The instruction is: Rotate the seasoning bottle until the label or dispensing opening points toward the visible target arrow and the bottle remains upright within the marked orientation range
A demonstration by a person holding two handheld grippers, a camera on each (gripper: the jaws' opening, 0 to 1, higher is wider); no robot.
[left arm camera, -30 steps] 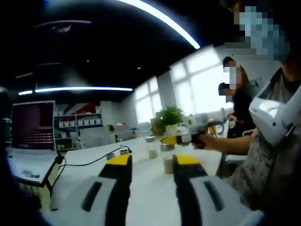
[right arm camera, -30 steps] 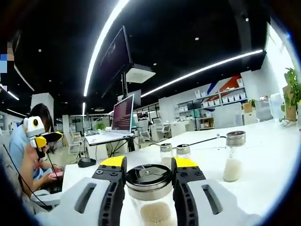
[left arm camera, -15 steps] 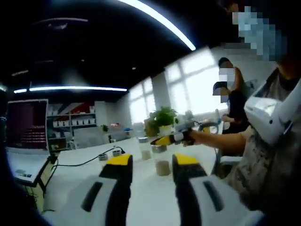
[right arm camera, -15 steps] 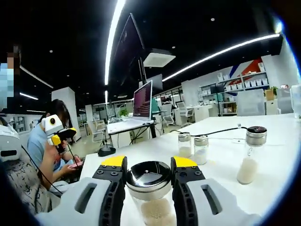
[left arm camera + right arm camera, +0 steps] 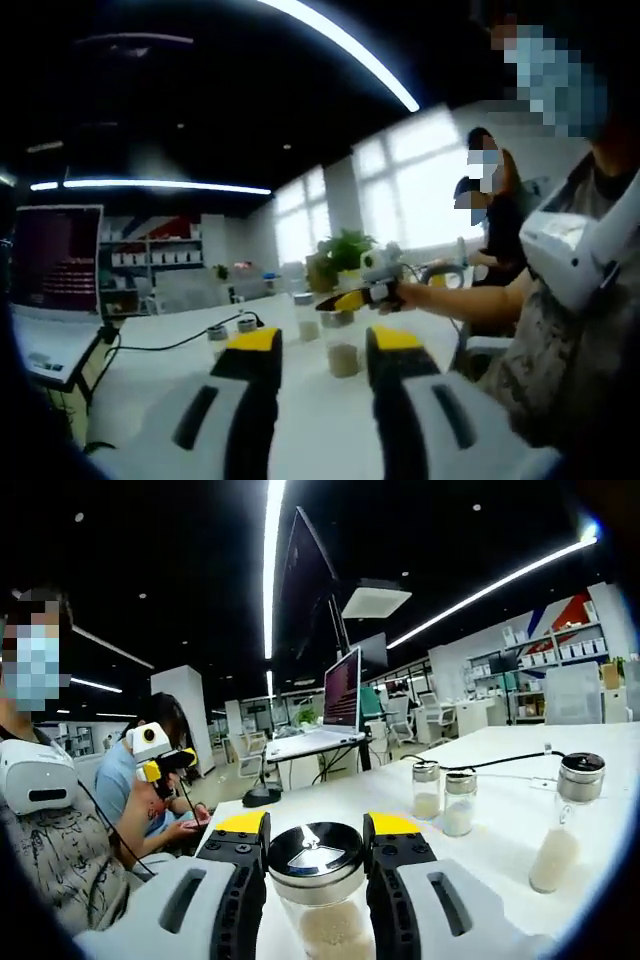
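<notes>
The right gripper point(image 5: 305, 852) squeezes the seasoning bottle point(image 5: 318, 895) standing on the white table point(image 5: 500, 810), so turning it looks to be the step now, and farther off the left gripper point(image 5: 318, 362) waits open, holding nothing.

White tabletop point(image 5: 500, 850) carries two small clear glass shakers with silver caps point(image 5: 443, 795), standing just beside each other, and a taller clear glass bottle with a dark metal cap point(image 5: 560, 820) well to their right, holding pale granules. A black cable point(image 5: 480, 764) lies behind them. An open laptop with a lit screen point(image 5: 335, 705) stands further back. A potted green plant point(image 5: 345, 255) stands near bright windows point(image 5: 420, 195). Wall shelving with white boxes point(image 5: 160, 262) lines the rear.
</notes>
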